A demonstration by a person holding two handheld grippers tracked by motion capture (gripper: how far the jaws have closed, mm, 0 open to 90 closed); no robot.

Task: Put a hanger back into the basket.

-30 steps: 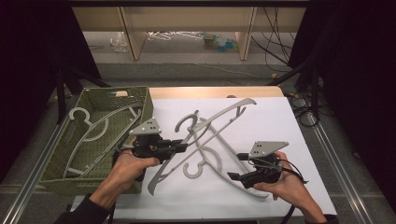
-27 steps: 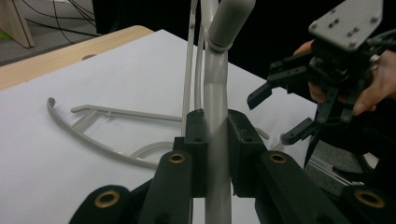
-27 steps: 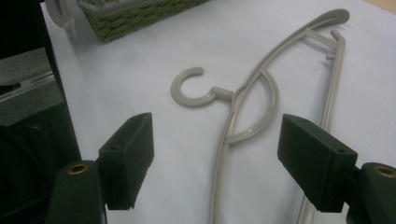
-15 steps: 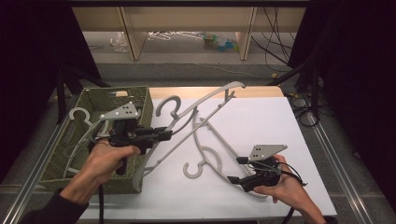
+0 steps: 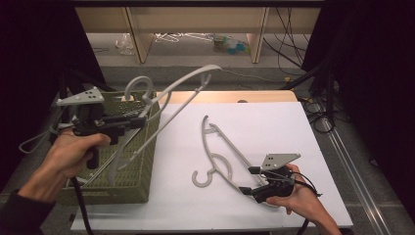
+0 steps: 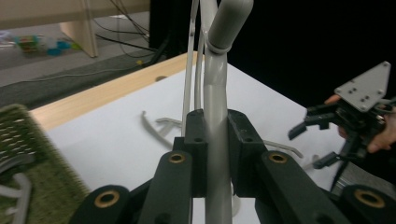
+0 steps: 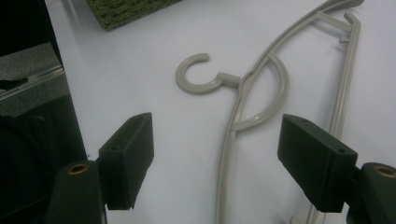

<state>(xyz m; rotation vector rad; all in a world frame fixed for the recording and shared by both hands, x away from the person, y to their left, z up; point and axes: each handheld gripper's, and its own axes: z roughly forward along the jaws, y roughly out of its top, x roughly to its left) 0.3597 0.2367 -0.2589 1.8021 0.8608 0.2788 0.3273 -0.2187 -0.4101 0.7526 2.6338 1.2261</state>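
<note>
My left gripper is shut on a grey plastic hanger and holds it tilted in the air above the green woven basket. In the left gripper view the jaws clamp the held hanger's bar. A second grey hanger lies flat on the white table top. My right gripper stands open just off the near end of that hanger. In the right gripper view the lying hanger runs between the wide-open jaws of my right gripper without touching either pad.
The basket stands at the table's left, and grey hanger parts lie inside it. A wooden edge runs along the far side. Behind the table stand shelves with clutter. Cables hang at the right.
My left gripper has lifted its hanger off the lying one and carried it up and to the left, over the basket. The right gripper has stayed put and open.
</note>
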